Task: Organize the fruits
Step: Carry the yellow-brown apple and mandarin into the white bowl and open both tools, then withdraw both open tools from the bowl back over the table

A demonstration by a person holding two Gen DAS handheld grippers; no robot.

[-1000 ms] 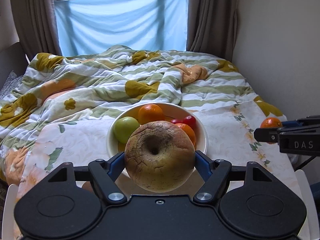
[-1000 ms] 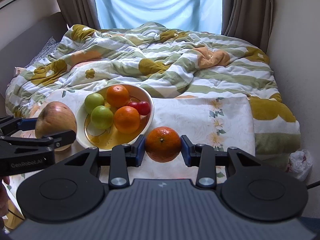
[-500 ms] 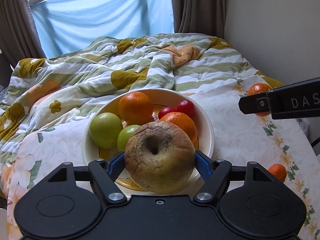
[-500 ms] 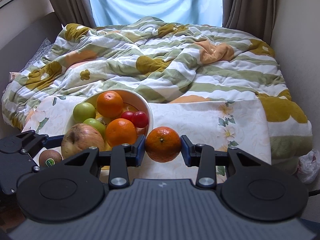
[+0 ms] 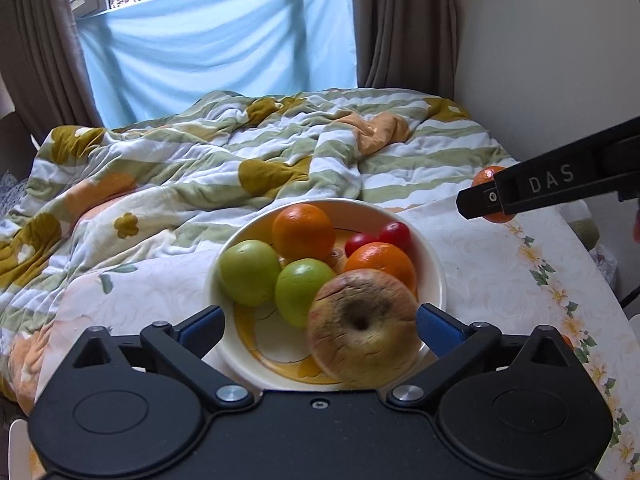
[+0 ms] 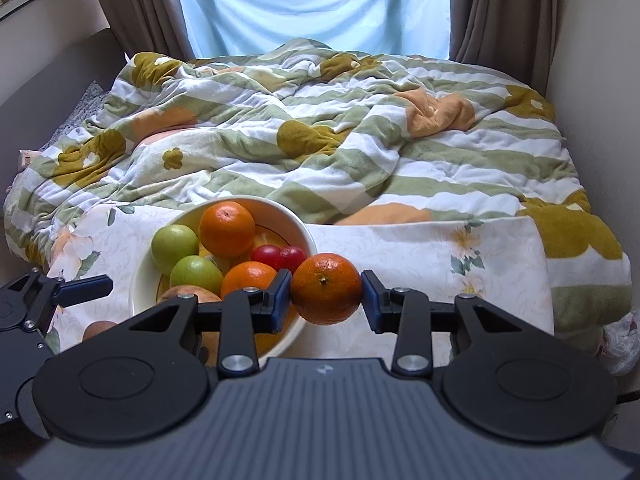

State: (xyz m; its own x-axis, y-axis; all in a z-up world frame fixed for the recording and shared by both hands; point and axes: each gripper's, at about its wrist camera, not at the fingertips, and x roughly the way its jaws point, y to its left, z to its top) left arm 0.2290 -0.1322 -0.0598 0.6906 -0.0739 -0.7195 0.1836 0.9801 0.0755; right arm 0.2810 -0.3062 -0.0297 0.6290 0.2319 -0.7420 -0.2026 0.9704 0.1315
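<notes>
While its jaws are opening, left gripper [image 5: 320,320] frees the apple [image 5: 362,326] over bowl [image 5: 434,276] at 5 o'clock, beside fruit | right wrist: right gripper [image 6: 326,292] clamps orange [image 6: 326,288], at bowl's 3 o'clock, awaiting room.

The bowl [image 5: 434,268] is cream, yellow inside. In it lie two green apples [image 5: 250,272], two oranges [image 5: 303,232], two red tomatoes [image 5: 394,234] and a blurred apple [image 5: 362,328], seemingly mottled pink and yellow. The tablecloth [image 5: 500,280] is white with flowers along its edge. The quilt [image 6: 360,140] is striped green and white with ochre flowers.
</notes>
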